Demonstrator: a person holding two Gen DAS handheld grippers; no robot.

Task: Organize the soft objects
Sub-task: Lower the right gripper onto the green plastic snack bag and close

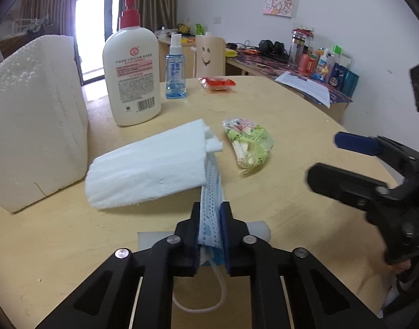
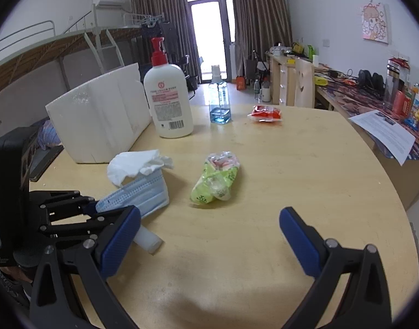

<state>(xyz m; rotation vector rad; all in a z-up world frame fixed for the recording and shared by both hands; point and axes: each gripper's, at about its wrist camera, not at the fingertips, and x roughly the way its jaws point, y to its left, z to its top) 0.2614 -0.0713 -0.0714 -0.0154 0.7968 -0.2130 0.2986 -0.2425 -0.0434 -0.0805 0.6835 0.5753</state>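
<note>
Pale blue pleated face mask [image 1: 210, 192] of soft fabric sits clamped between the blue-padded fingers of the left gripper [image 1: 210, 213], standing on edge between the pads with its white ear loop [image 1: 209, 296] hanging below. The mask's far end touches a folded white paper towel [image 1: 151, 164] that lies on the round light wooden desk [image 1: 291, 205]; in the right wrist view the same mask [image 2: 139, 194] runs from the towel [image 2: 135, 164] down to the left gripper [image 2: 91, 208] at the desk's left side. A small translucent white plastic tube [image 2: 148, 239] lies on the desk just beside that gripper, partly under it.

The right gripper [image 2: 209, 235] hovers over the near part of the desk with its fingers wide apart and nothing between them; from the left wrist view it [image 1: 323, 155] appears at the right edge, also spread.

A crumpled yellow-green plastic packet [image 2: 216, 181] lies near the desk's middle, just right of the mask and apart from it. Farther back stand a white lotion bottle with a red pump [image 2: 166, 96] and a small clear spray bottle with blue liquid [image 2: 219, 98], with a red-and-white wrapped packet [image 2: 265, 113] lying to their right. A white foam block [image 2: 99, 120] stands at the left, close behind the towel.
</note>
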